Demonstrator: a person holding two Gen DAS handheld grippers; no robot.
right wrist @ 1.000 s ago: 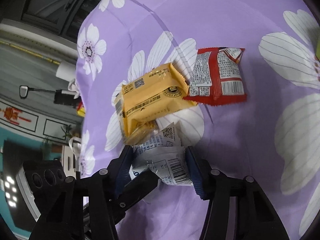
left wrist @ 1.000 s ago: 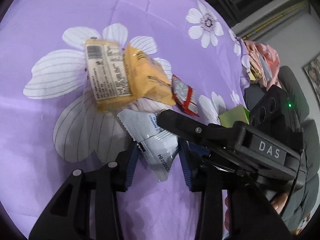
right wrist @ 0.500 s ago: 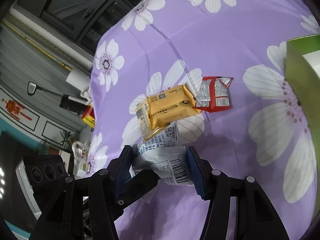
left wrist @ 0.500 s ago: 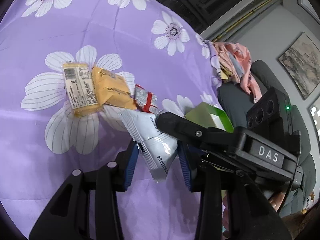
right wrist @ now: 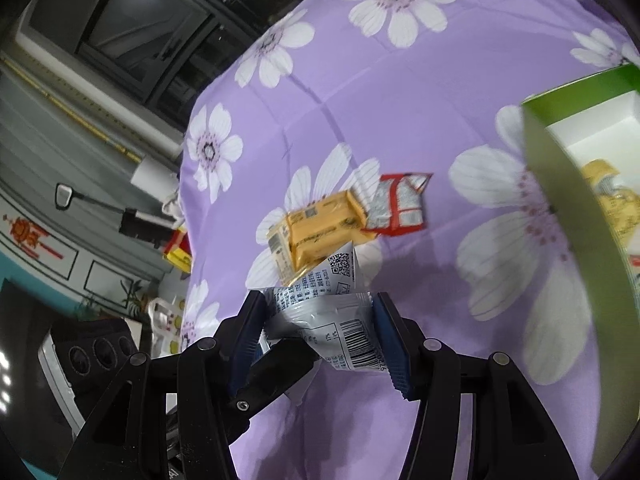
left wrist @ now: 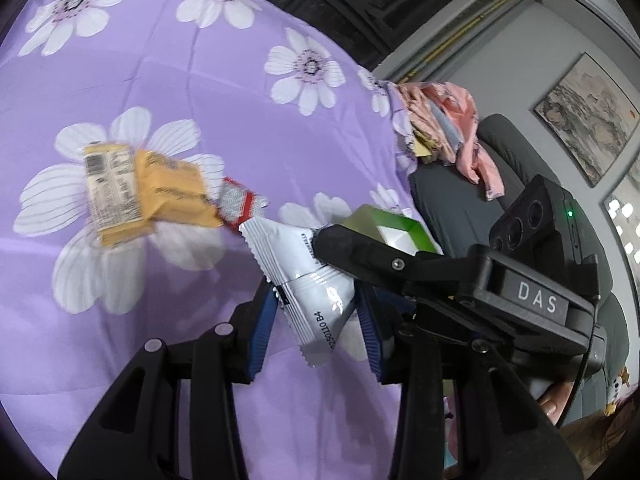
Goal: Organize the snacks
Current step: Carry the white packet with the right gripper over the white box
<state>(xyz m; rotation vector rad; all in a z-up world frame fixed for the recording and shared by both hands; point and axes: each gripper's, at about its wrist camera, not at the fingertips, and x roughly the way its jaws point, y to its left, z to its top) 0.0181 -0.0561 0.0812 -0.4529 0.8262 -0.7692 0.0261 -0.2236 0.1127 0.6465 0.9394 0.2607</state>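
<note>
A white snack packet (left wrist: 308, 280) hangs in the air above the purple flowered cloth (left wrist: 180, 92). My left gripper (left wrist: 316, 320) is shut on it from one side, and my right gripper (right wrist: 320, 328) is shut on the same white packet (right wrist: 332, 320) from the other side. Two yellow snack packs (left wrist: 140, 192) lie together on the cloth, with a red and silver packet (left wrist: 240, 204) beside them. They also show in the right wrist view: the yellow packs (right wrist: 320, 228) and the red packet (right wrist: 400, 208). A green box (right wrist: 568, 184) stands at the right with snacks inside.
The green box (left wrist: 384, 228) shows behind the right gripper's finger in the left wrist view. A dark chair with pink cloth (left wrist: 448, 136) stands past the table's far right edge. Cabinets and a window lie beyond the table.
Both grippers have lifted the white packet up off the cloth and away from the other snacks. The green box has come into view on the right.
</note>
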